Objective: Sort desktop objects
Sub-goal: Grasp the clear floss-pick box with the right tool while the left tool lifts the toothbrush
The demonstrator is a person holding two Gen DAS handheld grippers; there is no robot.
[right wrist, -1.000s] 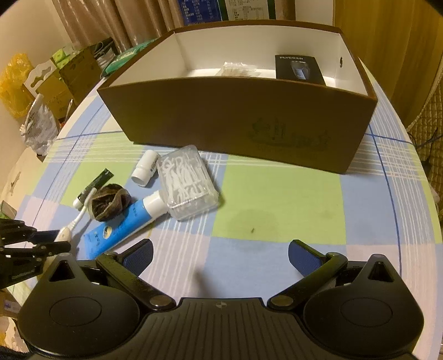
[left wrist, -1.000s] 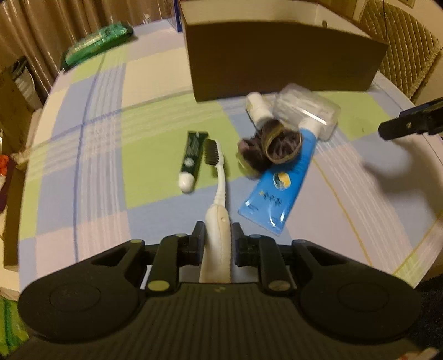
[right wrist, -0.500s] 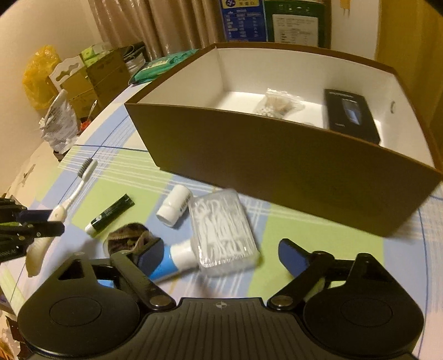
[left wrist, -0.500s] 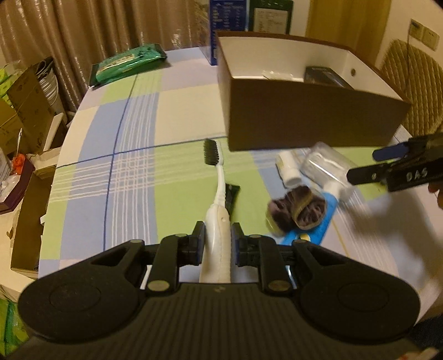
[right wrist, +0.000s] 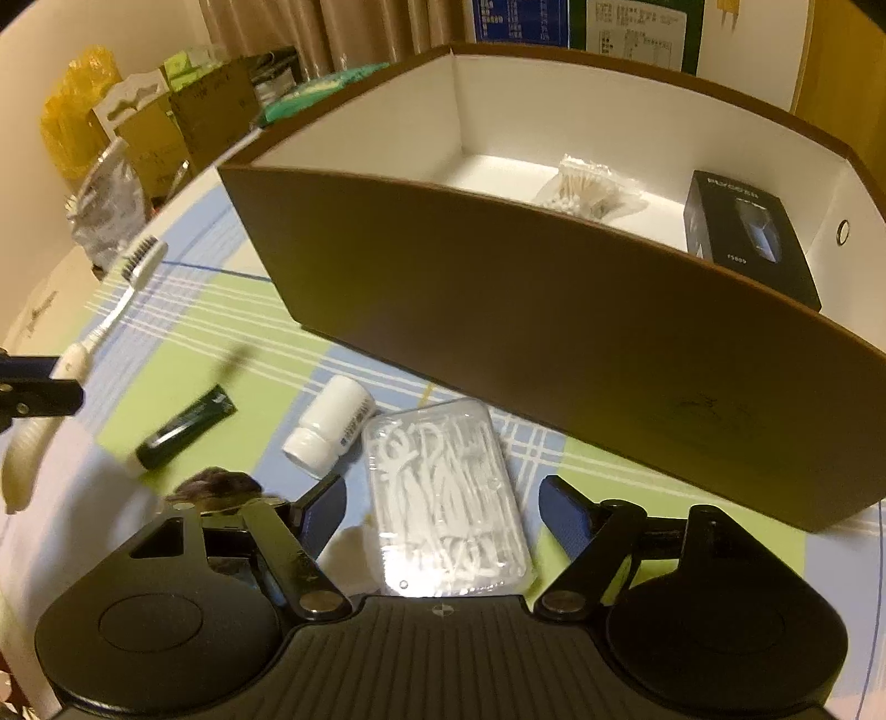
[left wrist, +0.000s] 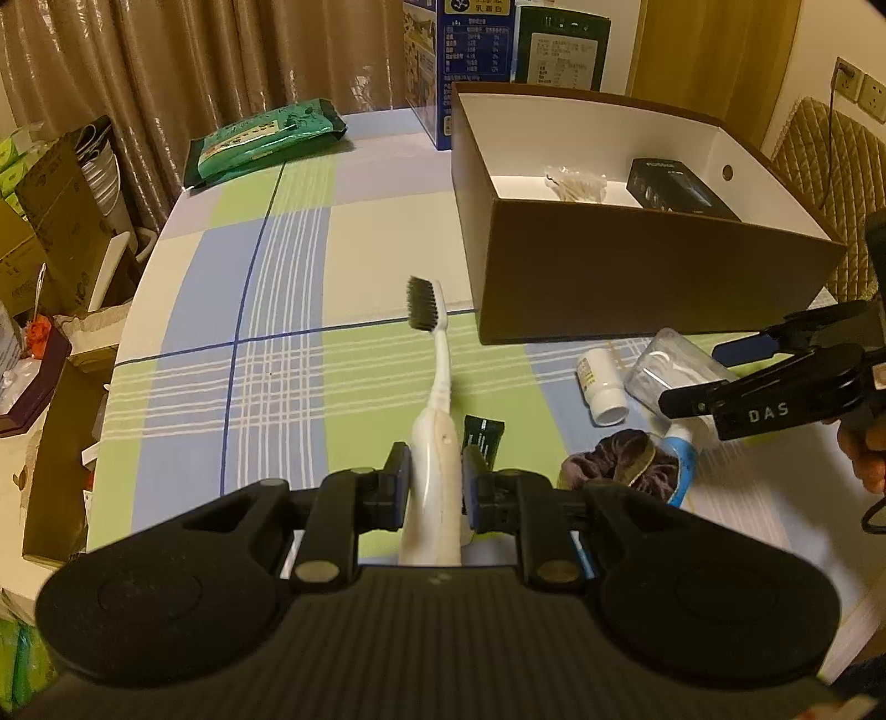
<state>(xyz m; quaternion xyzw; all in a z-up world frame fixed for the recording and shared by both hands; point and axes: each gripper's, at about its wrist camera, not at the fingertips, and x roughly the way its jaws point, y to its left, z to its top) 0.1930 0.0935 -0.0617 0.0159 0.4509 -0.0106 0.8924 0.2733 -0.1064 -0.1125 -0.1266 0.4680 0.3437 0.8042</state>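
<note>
My left gripper (left wrist: 437, 471) is shut on the handle of a white toothbrush (left wrist: 440, 354), which is held above the checked tablecloth with its dark bristles pointing toward the brown box (left wrist: 637, 277). My right gripper (right wrist: 443, 498) hangs low over a clear box of floss picks (right wrist: 443, 487). Its jaws are closing with the box between them, and a gap remains on each side. A white bottle (right wrist: 326, 426), a dark green tube (right wrist: 183, 426), a dark scrunchie (left wrist: 620, 462) and a blue toothpaste tube (left wrist: 678, 454) lie nearby. In the brown box (right wrist: 498, 310) lie a bag of cotton swabs (right wrist: 587, 188) and a black carton (right wrist: 742, 232).
A green packet (left wrist: 266, 138) lies at the far left of the table. A blue carton (left wrist: 459, 55) and a dark one (left wrist: 559, 50) stand behind the box. Cardboard boxes (left wrist: 61, 221) crowd the floor to the left; a quilted chair (left wrist: 830, 144) stands at the right.
The left gripper has carried the toothbrush up off the table and toward the box. The right gripper has come down and left over the floss box, and its jaws have narrowed.
</note>
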